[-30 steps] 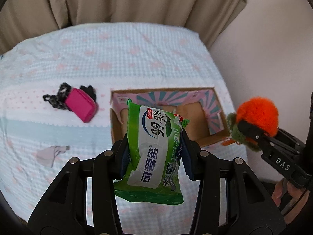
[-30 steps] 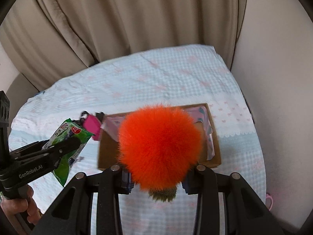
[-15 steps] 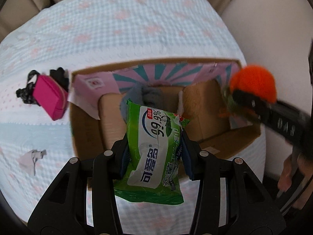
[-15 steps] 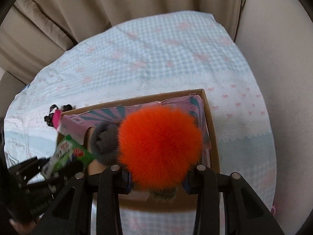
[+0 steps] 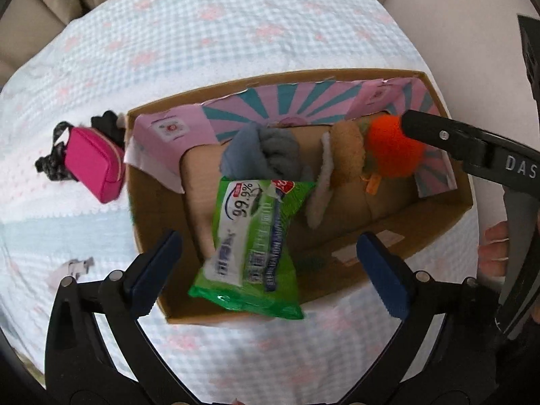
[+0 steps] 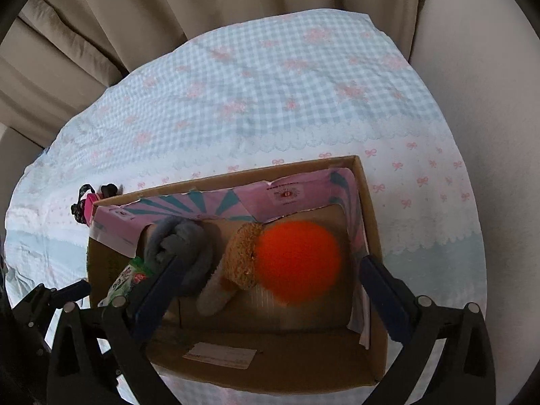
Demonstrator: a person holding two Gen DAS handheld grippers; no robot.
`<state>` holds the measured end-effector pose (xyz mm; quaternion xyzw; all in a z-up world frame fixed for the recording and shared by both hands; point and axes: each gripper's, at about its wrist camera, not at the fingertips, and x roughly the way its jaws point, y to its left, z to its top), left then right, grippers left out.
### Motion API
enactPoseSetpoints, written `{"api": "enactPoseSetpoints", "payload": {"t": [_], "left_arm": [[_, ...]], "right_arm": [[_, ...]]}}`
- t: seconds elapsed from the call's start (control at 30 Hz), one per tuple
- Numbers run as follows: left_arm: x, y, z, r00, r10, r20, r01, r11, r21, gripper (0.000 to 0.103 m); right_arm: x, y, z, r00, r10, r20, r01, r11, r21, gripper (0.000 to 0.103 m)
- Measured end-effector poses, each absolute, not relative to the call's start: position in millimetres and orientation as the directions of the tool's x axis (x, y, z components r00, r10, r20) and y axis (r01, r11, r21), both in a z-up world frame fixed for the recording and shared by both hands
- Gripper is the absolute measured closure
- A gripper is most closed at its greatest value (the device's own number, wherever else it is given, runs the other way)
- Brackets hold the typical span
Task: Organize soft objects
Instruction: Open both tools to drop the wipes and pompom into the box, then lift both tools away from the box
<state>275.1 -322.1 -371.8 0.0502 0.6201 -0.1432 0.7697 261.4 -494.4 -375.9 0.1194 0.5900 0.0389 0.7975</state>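
A cardboard box [image 5: 435, 222] with a pink and teal liner sits on the bed; it also shows in the right wrist view [image 6: 368, 202]. My left gripper [image 5: 270, 263] is open above the box's near left part. The green wet-wipes pack [image 5: 249, 236] is free between its fingers, tilted and blurred, over the box. My right gripper [image 6: 270, 290] is open above the box. The orange pompom toy [image 6: 297, 263] is loose below it, blurred, inside the box; it also shows in the left wrist view [image 5: 391, 148]. A grey plush [image 6: 185, 246] and a tan plush [image 6: 243, 256] lie in the box.
A magenta pouch [image 5: 92, 162] with a black strap lies on the checked bedspread [image 5: 236, 33] left of the box. A small pale scrap [image 5: 71, 266] lies nearer the left. Curtains [image 6: 168, 6] hang behind the bed and a wall stands on the right.
Both grippers moved over the box and opened. The wipes pack has left the left gripper's fingers and the orange pompom has left the right gripper's, both dropping into the box.
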Motion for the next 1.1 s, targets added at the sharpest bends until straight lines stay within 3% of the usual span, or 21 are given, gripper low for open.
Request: {"api": "enactPoseSetpoints", "payload": {"t": [0.47, 1.1], "left_arm": [[262.9, -302.0, -325.3, 0.253, -0.186, -0.949, 0.255, 0.959, -0.119, 0.0], [172.3, -197.4, -145.7, 0.541, -0.211, -0.814, 0.166, 0.976, -0.143, 0.0]], "right_arm": [[245.7, -490.6, -334.0, 0.356, 0.196, -0.914, 0.073, 0.969, 0.236, 0.0], [154.2, -425.2, -152.0, 0.606, 0.161, -0.779, -0.03, 0.983, 0.18, 0.0]]}}
